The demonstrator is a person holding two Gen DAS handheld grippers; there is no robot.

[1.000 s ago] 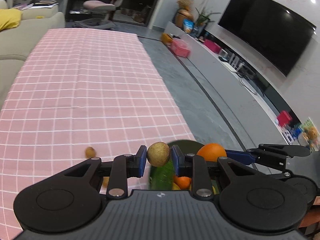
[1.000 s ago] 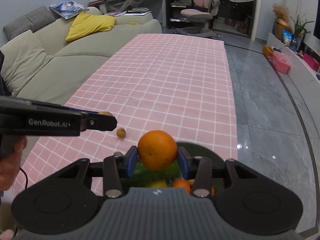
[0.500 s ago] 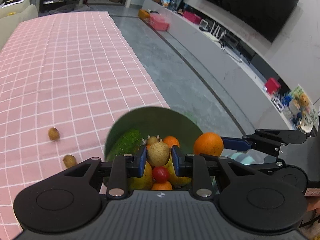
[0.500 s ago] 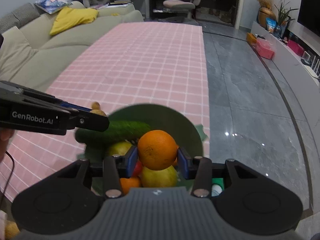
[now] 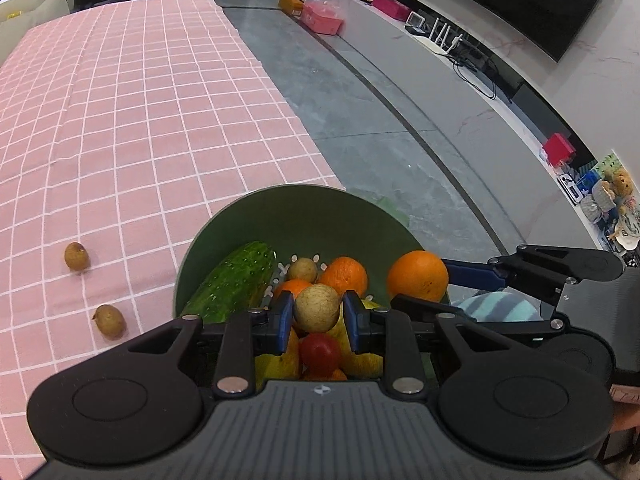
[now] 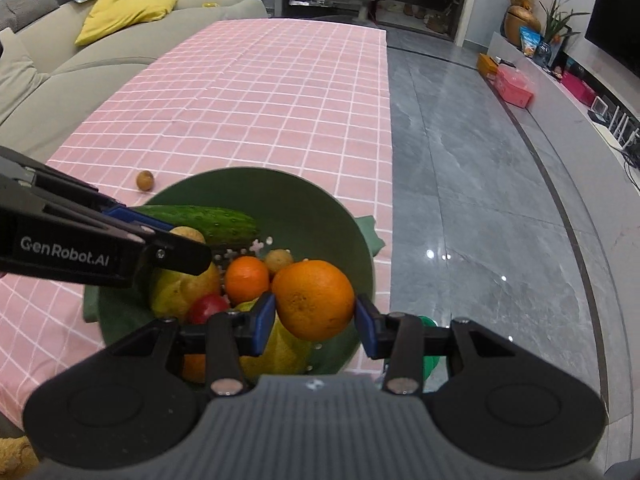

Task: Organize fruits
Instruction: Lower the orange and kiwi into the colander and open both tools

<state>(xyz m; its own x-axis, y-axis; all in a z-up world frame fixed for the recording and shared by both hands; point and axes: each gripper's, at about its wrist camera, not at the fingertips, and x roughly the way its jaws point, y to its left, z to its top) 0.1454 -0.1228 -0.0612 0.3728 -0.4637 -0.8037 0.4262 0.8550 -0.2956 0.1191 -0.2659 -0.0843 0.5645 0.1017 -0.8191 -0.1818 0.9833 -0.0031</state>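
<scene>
My left gripper (image 5: 317, 316) is shut on a small tan longan (image 5: 317, 307), held above the green bowl (image 5: 296, 208). My right gripper (image 6: 315, 318) is shut on a large orange (image 6: 314, 299) over the same bowl (image 6: 320, 208). The bowl holds a cucumber (image 5: 234, 282), oranges (image 5: 346, 274), yellow pears (image 6: 182, 288), a red tomato (image 5: 320, 354) and a longan (image 5: 303, 269). The right gripper with its orange shows at the right of the left wrist view (image 5: 418, 276). The left gripper's finger (image 6: 120, 240) crosses the right wrist view.
Two loose longans (image 5: 77, 256) (image 5: 109, 321) lie on the pink checked tablecloth (image 5: 140, 120) left of the bowl. The table's right edge drops to a grey tiled floor (image 5: 380, 120). A sofa (image 6: 60, 68) stands at the left.
Both grippers have tilted down and come in over the bowl with their fruit, so the bowl and its contents now fill the lower view. Both grips are unchanged.
</scene>
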